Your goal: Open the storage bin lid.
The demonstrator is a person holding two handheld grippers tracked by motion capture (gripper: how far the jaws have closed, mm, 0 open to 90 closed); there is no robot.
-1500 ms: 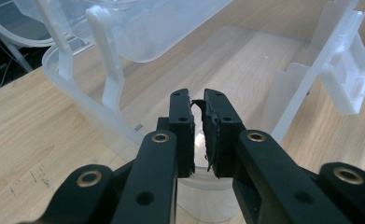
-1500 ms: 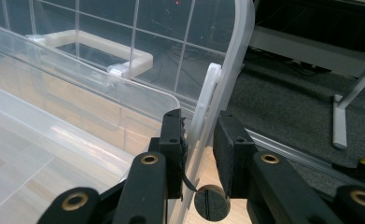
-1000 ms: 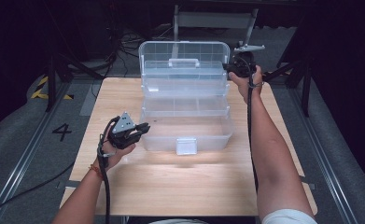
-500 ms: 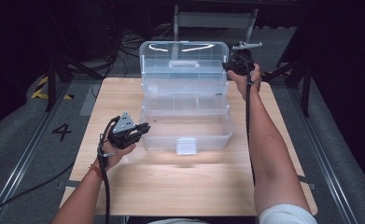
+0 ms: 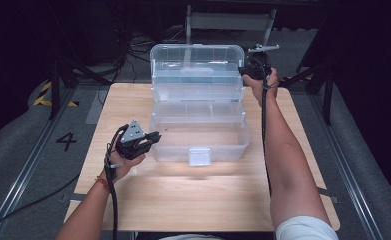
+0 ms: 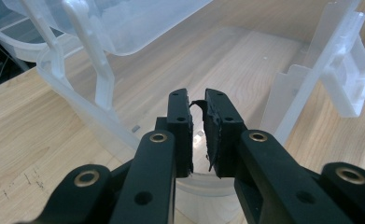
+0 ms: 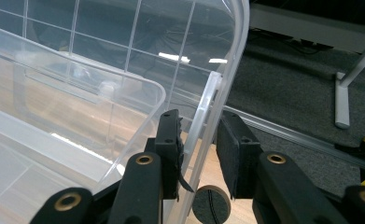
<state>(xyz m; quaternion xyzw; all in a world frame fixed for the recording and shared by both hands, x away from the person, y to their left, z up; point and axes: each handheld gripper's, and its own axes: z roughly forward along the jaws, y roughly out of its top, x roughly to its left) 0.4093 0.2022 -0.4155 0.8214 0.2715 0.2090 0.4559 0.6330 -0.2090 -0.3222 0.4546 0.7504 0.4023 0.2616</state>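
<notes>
A clear plastic toolbox [image 5: 175, 150] stands open in the middle of the wooden table. Its lid [image 5: 198, 60] is swung up at the back and a lift-out tray [image 5: 198, 110] rests over the base. My left gripper [image 5: 155, 137] sits at the base's left end, jaws shut on the thin clear wall [image 6: 101, 121], which runs in between the pads [image 6: 196, 95]. My right gripper [image 5: 245, 70] is up at the lid's right edge. That edge's rim [image 7: 208, 102] passes between its jaws [image 7: 198, 116], and a gap shows beside each pad.
A white latch [image 5: 199, 156] hangs on the box's front wall. Bare wood [image 5: 198, 200] lies in front of the box. Behind the table are cables, a metal stand [image 5: 230, 20] and dark floor, with rails along both sides.
The right hand has shifted only slightly at the lid's edge. The box and the left hand have not moved.
</notes>
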